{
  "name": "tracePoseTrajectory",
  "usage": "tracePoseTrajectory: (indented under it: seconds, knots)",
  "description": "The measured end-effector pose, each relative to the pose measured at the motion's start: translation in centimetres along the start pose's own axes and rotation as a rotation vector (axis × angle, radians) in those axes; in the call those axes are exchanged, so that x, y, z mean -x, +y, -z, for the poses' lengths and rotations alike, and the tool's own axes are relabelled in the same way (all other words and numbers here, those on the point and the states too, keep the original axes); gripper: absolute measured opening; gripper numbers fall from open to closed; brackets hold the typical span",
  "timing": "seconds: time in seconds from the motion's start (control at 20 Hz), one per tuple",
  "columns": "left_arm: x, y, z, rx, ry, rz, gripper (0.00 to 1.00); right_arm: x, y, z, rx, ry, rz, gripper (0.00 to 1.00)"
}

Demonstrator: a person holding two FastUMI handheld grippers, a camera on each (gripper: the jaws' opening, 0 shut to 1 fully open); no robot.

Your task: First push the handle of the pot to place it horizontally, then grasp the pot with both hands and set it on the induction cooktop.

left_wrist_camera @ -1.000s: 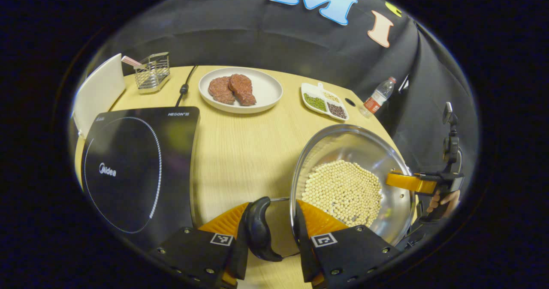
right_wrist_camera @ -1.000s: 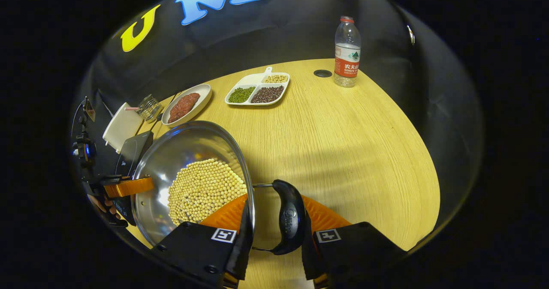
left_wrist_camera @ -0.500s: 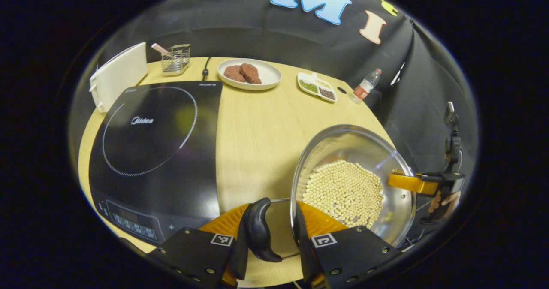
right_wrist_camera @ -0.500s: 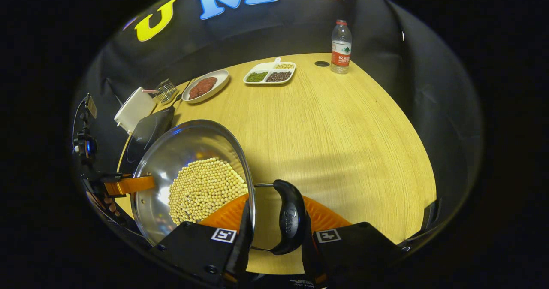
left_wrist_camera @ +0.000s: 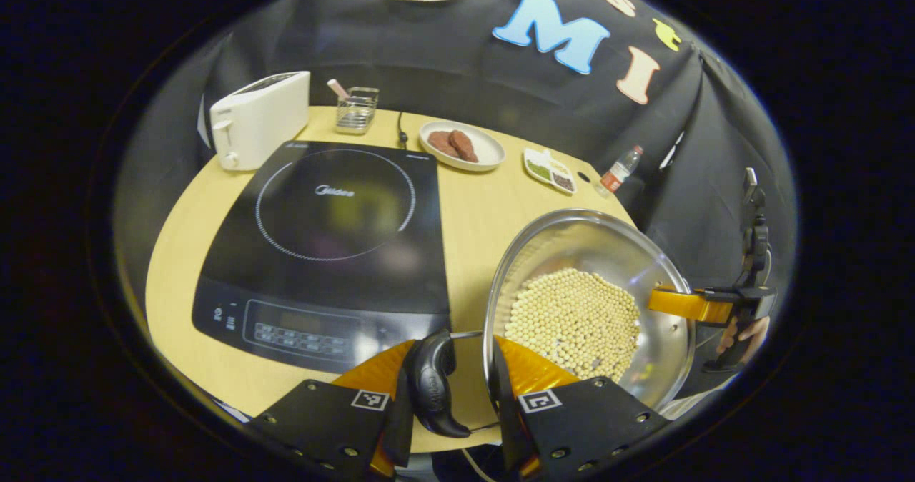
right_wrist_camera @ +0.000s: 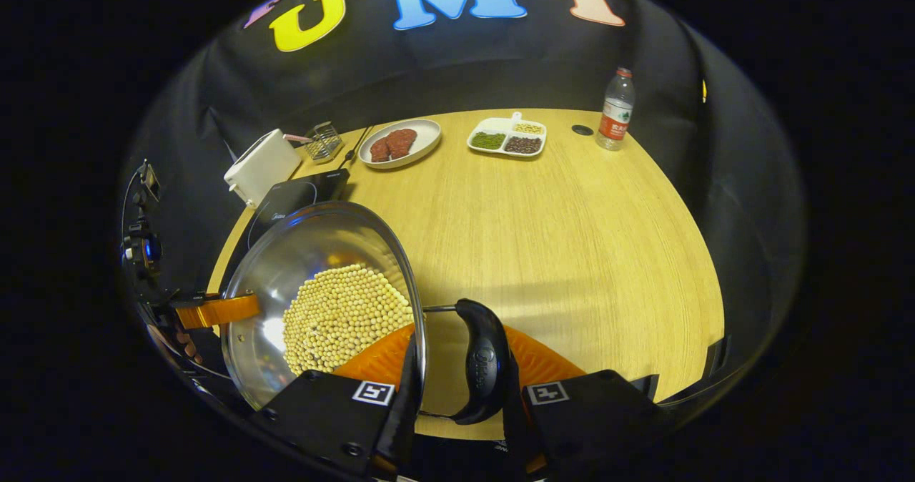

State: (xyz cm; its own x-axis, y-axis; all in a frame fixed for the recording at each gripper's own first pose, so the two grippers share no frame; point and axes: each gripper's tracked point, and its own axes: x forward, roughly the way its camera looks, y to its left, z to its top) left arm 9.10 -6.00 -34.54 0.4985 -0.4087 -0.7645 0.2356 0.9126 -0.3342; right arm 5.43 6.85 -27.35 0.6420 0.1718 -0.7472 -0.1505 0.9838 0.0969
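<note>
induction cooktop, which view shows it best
The left gripper view. There the whole induction cooktop lies open, ring and control strip included. In the right gripper view just its far part peeks out behind the pot, which covers the rest.

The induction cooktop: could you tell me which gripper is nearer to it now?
Left. The left gripper grips the pot's handle on the side toward the induction cooktop; the right gripper grips the handle on the pot's far side.
</note>
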Motion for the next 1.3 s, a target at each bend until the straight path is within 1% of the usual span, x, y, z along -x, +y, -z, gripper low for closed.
tracePoseTrajectory:
  seconds: [0.1, 0.15, 0.2, 0.25, 0.3, 0.35, 0.4, 0.6, 0.65, 0.7, 0.85, 0.9, 0.95, 1.0, 1.05, 1.2, 1.25, 1.3]
  knots:
    - [1.1, 2.3, -0.3, 0.026, -0.018, -0.015, 0.53, -0.3, 2.3, -0.7, 0.023, -0.006, -0.020, 0.50]
    - [1.7, 3.2, -0.4, 0.033, -0.025, -0.024, 0.50, -0.5, 3.5, -0.9, 0.029, -0.006, -0.031, 0.50]
    - [2.1, 4.3, -0.6, 0.037, -0.033, -0.034, 0.50, -0.8, 4.6, -1.1, 0.034, -0.004, -0.042, 0.53]
    - [2.5, 5.3, -0.8, 0.037, -0.039, -0.044, 0.50, -1.2, 5.7, -1.2, 0.034, 0.003, -0.052, 0.53]
    - [2.8, 6.4, -1.2, 0.036, -0.042, -0.055, 0.50, -1.7, 6.8, -1.4, 0.031, 0.013, -0.061, 0.50]
    - [3.1, 7.6, -1.5, 0.035, -0.045, -0.065, 0.50, -2.2, 8.0, -1.6, 0.030, 0.020, -0.071, 0.53]
    - [3.4, 8.7, -2.0, 0.034, -0.050, -0.073, 0.50, -2.6, 9.2, -1.9, 0.028, 0.020, -0.080, 0.50]
    - [3.9, 13.0, -4.4, 0.033, -0.071, -0.096, 0.50, -4.7, 13.2, -3.9, 0.028, 0.007, -0.110, 0.50]
    - [3.7, 14.0, -5.1, 0.035, -0.075, -0.101, 0.53, -5.3, 14.0, -4.7, 0.027, -0.001, -0.112, 0.50]
    - [3.4, 14.9, -5.9, 0.033, -0.079, -0.104, 0.50, -5.8, 14.8, -5.3, 0.026, -0.004, -0.113, 0.50]
    - [2.2, 17.4, -8.4, 0.014, -0.098, -0.112, 0.50, -7.8, 16.6, -7.4, 0.011, -0.018, -0.122, 0.49]
    - [1.8, 18.1, -9.1, 0.008, -0.102, -0.112, 0.46, -8.7, 17.2, -8.1, 0.005, -0.019, -0.130, 0.49]
    - [1.2, 18.9, -9.9, 0.007, -0.105, -0.113, 0.50, -9.6, 17.7, -8.8, -0.003, -0.016, -0.135, 0.49]
    - [0.4, 19.7, -10.6, 0.005, -0.101, -0.116, 0.50, -10.5, 18.1, -9.4, -0.010, -0.017, -0.137, 0.52]
    - [-0.5, 20.2, -11.5, -0.001, -0.103, -0.118, 0.50, -11.4, 18.3, -10.2, -0.011, -0.023, -0.135, 0.49]
    - [-2.9, 21.7, -13.9, -0.018, -0.112, -0.110, 0.50, -13.6, 18.9, -11.9, -0.028, -0.039, -0.135, 0.49]
    - [-3.7, 22.3, -14.5, -0.019, -0.110, -0.107, 0.50, -14.3, 19.1, -12.3, -0.036, -0.036, -0.135, 0.52]
    - [-4.4, 22.7, -15.1, -0.028, -0.109, -0.106, 0.50, -15.1, 19.4, -12.8, -0.043, -0.034, -0.133, 0.52]
